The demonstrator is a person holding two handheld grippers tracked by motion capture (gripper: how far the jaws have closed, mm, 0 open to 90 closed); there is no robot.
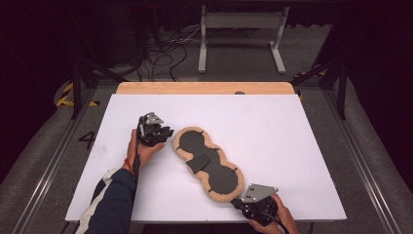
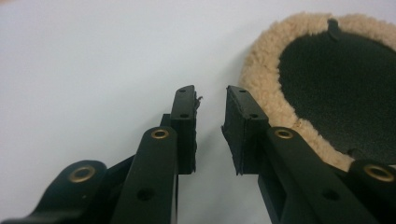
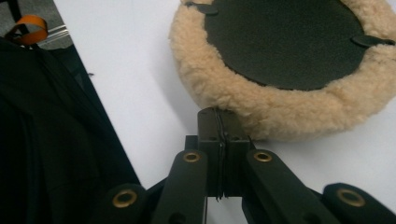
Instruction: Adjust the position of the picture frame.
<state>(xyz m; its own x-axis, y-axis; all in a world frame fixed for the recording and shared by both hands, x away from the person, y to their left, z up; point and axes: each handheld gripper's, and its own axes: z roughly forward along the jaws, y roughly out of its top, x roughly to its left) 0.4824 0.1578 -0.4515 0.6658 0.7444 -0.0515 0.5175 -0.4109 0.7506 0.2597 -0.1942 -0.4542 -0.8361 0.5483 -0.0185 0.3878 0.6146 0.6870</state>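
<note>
A long three-lobed pad (image 1: pixel 207 161) with a tan fleece rim and a black middle lies diagonally on the white table (image 1: pixel 292 126). My left gripper (image 1: pixel 168 131) sits just off its upper-left end. In the left gripper view the jaws (image 2: pixel 210 100) stand a little apart with nothing between them, and the pad's fleece edge (image 2: pixel 266 74) lies close on the right. My right gripper (image 1: pixel 236 202) rests at the pad's lower-right end near the table's front edge. In the right gripper view its jaws (image 3: pixel 218 114) are pressed together, empty, right in front of the fleece (image 3: pixel 280 107).
A wooden strip (image 1: pixel 204 87) runs along the table's far edge. Beyond it, a metal stand (image 1: pixel 241 29) and loose cables (image 1: pixel 160 53) are on the floor. Dark cloth (image 3: pixel 46 140) hangs off the table's edge in the right gripper view.
</note>
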